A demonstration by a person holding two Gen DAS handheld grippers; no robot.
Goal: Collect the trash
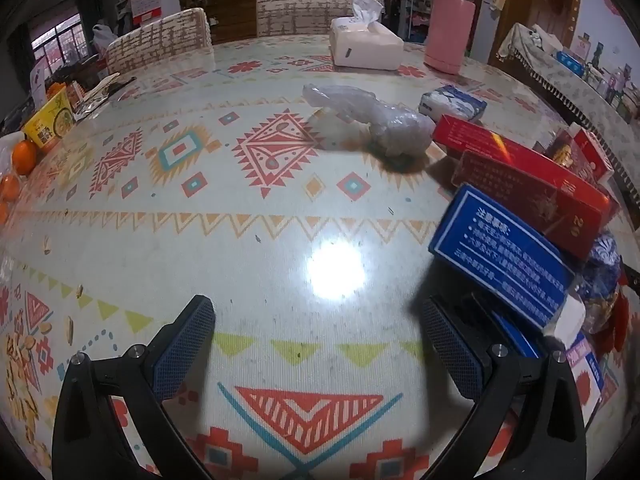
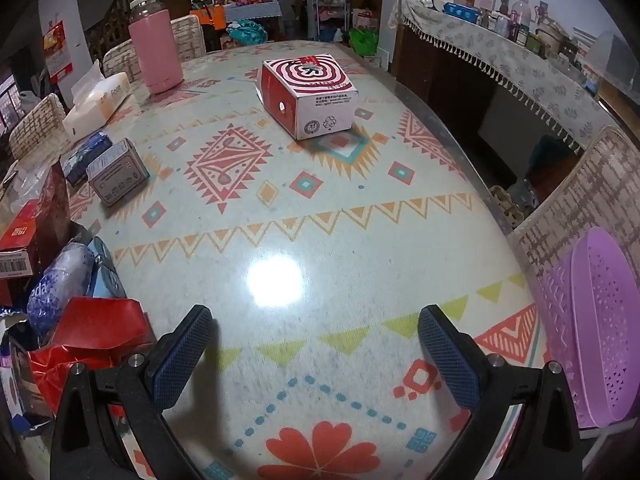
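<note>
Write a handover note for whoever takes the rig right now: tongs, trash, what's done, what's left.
Left tongs: open, empty, above bare table.
Right tongs: open, empty.
Trash: crumpled plastic bag mid-table in the left view; red-and-white swirl box and small grey box in the right view. Boxes and wrappers are piled between the tongs.
Purple basket off the table's right edge.
Done: nothing picked up, as far as shown.
Left: all of it.

One pink thermos, one tissue pack, one red-and-white spiral box, one crumpled plastic bag, one grey carton, one blue box, two oranges, one purple basket.
</note>
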